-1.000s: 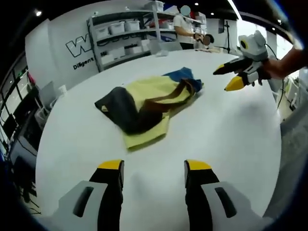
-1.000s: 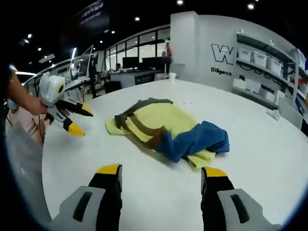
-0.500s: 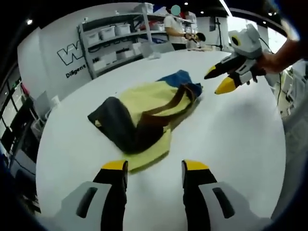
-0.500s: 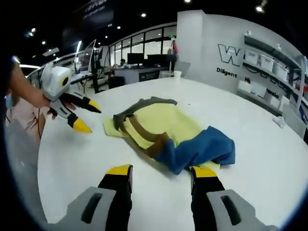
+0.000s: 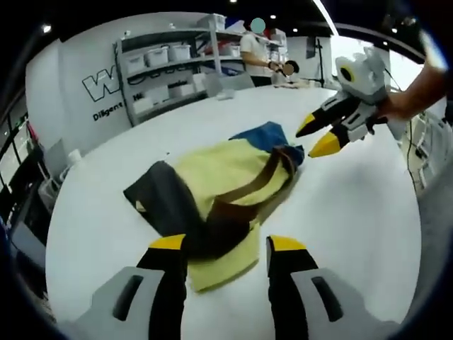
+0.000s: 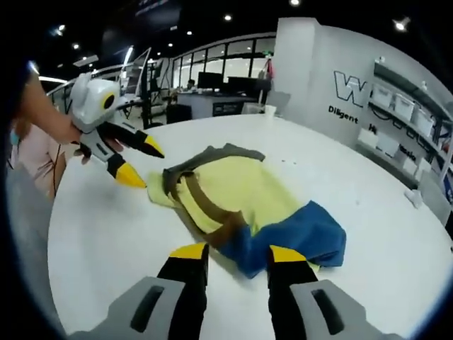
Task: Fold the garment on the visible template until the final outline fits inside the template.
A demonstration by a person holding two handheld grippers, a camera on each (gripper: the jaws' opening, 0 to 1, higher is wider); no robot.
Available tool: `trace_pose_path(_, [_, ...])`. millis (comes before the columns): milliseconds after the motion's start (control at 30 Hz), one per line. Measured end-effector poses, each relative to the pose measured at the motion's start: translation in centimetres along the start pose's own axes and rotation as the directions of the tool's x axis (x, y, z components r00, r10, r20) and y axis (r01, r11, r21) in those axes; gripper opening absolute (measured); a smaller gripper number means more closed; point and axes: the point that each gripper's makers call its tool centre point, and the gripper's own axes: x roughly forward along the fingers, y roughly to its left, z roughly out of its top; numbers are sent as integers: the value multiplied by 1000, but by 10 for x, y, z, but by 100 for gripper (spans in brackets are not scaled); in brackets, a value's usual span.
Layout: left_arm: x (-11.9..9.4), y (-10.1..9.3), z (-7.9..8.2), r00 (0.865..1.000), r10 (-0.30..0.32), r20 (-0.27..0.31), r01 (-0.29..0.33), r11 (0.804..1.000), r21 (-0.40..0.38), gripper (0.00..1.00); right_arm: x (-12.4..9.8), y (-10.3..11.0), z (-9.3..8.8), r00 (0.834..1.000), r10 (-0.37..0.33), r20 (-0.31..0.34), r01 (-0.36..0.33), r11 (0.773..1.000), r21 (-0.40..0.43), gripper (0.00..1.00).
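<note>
— Left gripper (image 5: 221,244) sits low over the near hem of the garment (image 5: 226,185), jaws parted with nothing between them. Where does the cloth lie?

— Crumpled in a heap mid-desk (image 5: 354,212): yellow body, a dark sleeve (image 5: 161,204) flung toward the left gripper, a brown band across the middle, and a blue sleeve (image 5: 265,133) at the far end. No template outline can be made out under it.

— And the other one?

— Right gripper (image 6: 237,253) hovers at the blue sleeve's (image 6: 294,237) edge, jaws apart too, empty. From the left gripper view it shows as yellow-tipped jaws (image 5: 320,134) held by a hand (image 5: 400,106), just beside the blue end. In the right gripper view the left gripper (image 6: 138,159) is near the yellow hem.

— So the step looks like an opening pinch at each end?

— Likely — the heap has to be spread flat before any fold counts. Each gripper should take a single layer at an outer edge, not the bunched middle, or the brown band will drag along. The two should then draw apart evenly, low over the desk, so the cloth slides instead of lifting.

— Risks?

— Catching two layers, or pulling the sleeve alone and twisting the body.

— Beyond the desk?

— Shelving (image 5: 170,64) with white bins, and a person (image 5: 256,49) standing at the far side.
</note>
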Motion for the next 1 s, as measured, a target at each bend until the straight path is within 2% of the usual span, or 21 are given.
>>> trace_pose_path(133, [7, 3, -2, 1000, -10, -21, 11, 1000, 29, 40, 6, 2, -4, 999, 9, -32, -10, 1000, -30, 26])
trace_pose_path(233, [13, 5, -2, 999, -26, -30, 27, 1000, 13, 39, 8, 2, -6, 999, 15, -45, -17, 999, -44, 27])
trace_pose_path(367, [21, 7, 0, 998, -39, -51, 39, 999, 0, 34, 9, -4, -8, 998, 16, -59, -18, 999, -32, 26])
trace_pose_path(500, [30, 11, -7, 994, -45, -97, 44, 999, -19, 31, 12, -7, -13, 997, 12, -81, -13, 1000, -20, 20])
trace_pose_path(533, [31, 12, -11, 992, -39, -118, 39, 999, -1, 32, 13, -8, -13, 996, 10, -84, -12, 1000, -14, 20])
trace_pose_path(600, [34, 12, -13, 992, -38, -123, 40, 999, 14, 33, 17, -9, -13, 996, 16, -93, -15, 1000, 14, 17])
trace_pose_path(700, [35, 10, -14, 991, -57, -125, 58, 998, 2, 28, 22, -8, -14, 994, 26, -102, -22, 999, 44, 14])
trace_pose_path(733, [36, 9, -14, 990, -66, -128, 67, 998, 0, 27, 24, -6, -17, 992, 39, -123, -33, 998, 51, 11])
trace_pose_path(800, [37, 6, -17, 987, -74, -142, 75, 997, 6, 23, 25, -3, -19, 989, 48, -141, -42, 998, 45, 0])
trace_pose_path(1000, [36, 0, -27, 978, -98, -182, 102, 995, 8, 7, 22, 6, -32, 979, 79, -187, -65, 994, 83, 0])
